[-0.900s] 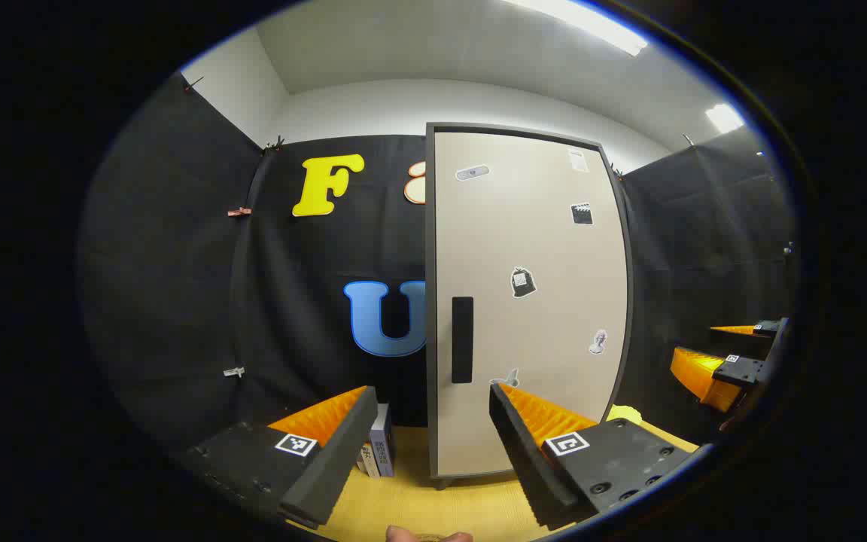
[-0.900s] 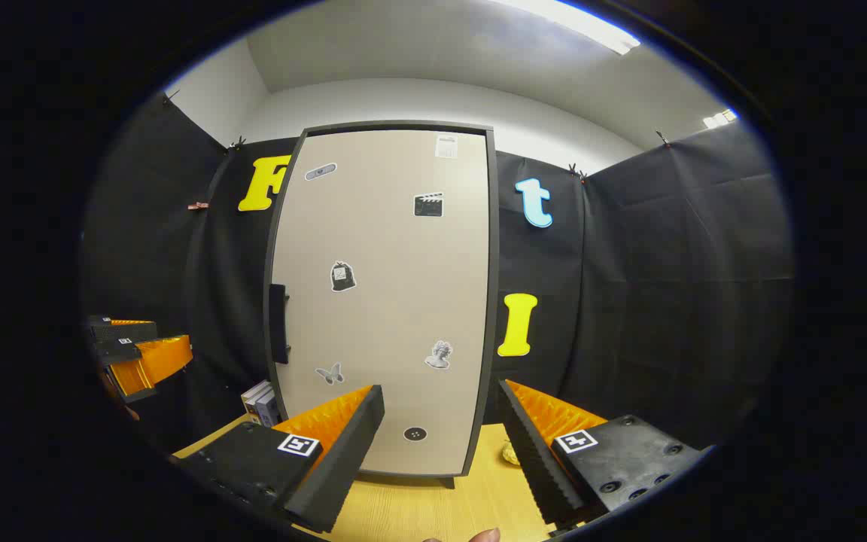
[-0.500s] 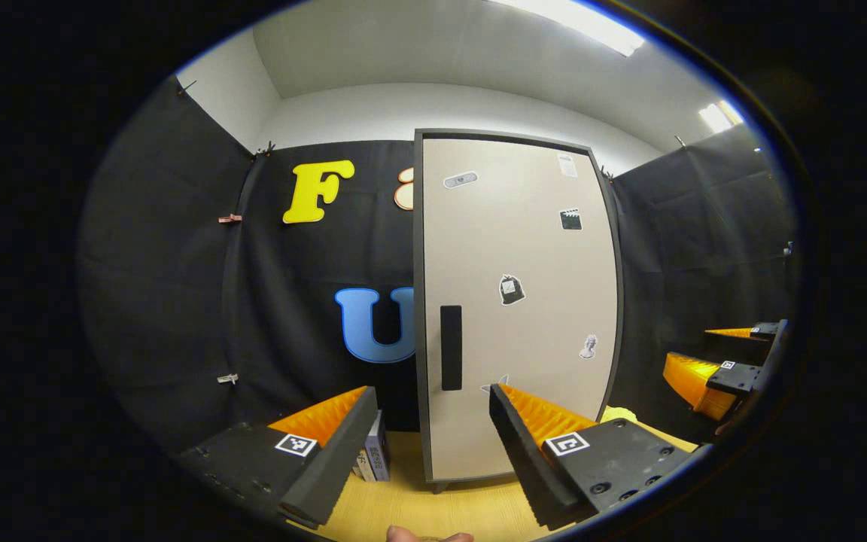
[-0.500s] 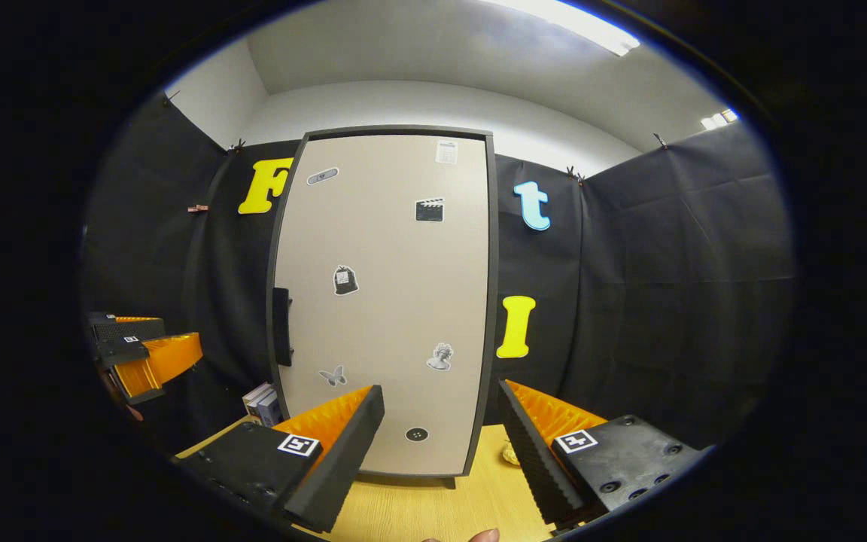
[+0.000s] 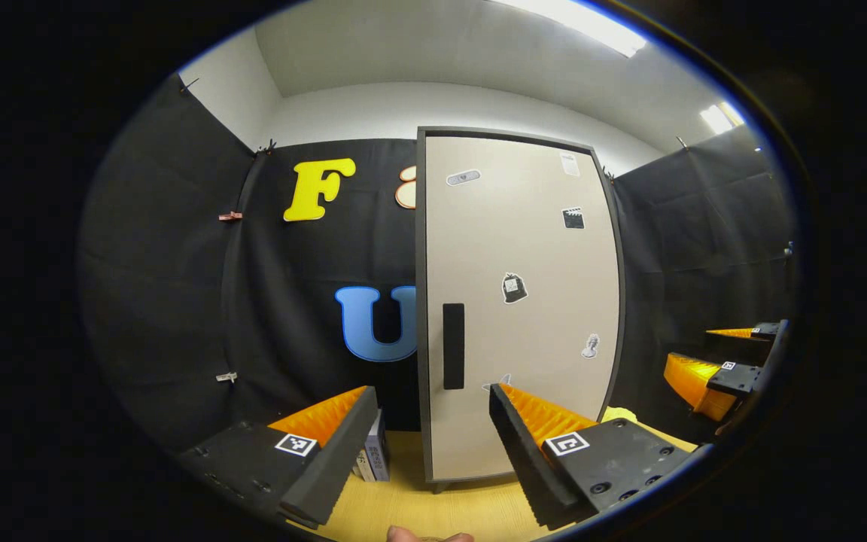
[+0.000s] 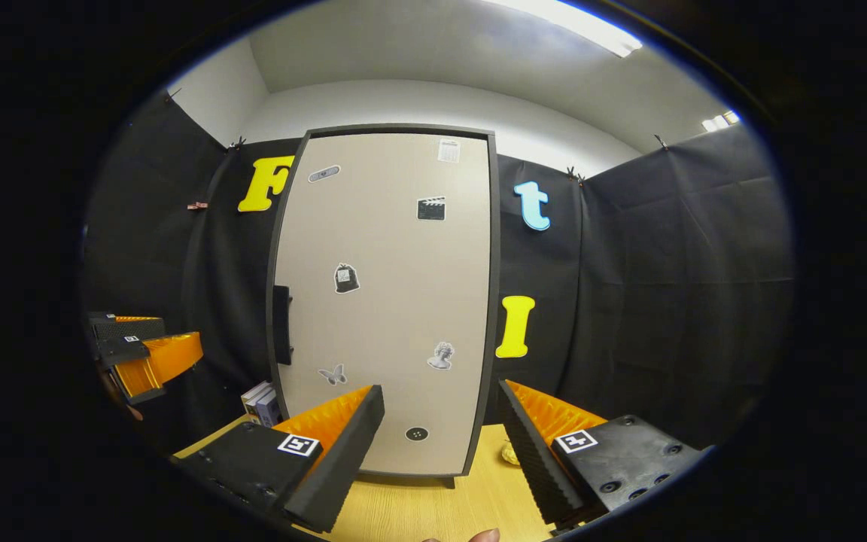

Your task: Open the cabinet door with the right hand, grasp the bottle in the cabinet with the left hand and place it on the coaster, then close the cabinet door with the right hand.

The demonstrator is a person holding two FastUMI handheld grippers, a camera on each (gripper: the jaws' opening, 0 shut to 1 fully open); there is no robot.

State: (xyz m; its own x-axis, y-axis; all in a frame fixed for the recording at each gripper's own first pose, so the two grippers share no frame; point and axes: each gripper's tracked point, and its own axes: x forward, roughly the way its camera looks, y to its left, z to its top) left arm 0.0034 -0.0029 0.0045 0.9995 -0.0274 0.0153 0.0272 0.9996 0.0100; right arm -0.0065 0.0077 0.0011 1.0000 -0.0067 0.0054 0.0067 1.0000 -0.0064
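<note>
- Right gripper view: cabinet door [image 6: 388, 301] stands closed, its dark handle [image 6: 281, 325] at the left edge; right gripper [image 6: 441, 444] hangs released, well short of it
- Left gripper view: left gripper [image 5: 430, 444] spread wide, holding nothing; the bottle presumably sits behind the door, unseen; something yellow, perhaps the coaster [image 5: 623, 413], lies right of the cabinet
- Best approach, I judge: bring the right fingers squarely around the handle; pull along the hinge arc; keep the left clear of the swing

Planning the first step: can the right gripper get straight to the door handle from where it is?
Probably yes. The right gripper is open, nothing lies between it and the shut cabinet door, and the black handle sits free on the door's left edge, off to the gripper's left.
</note>
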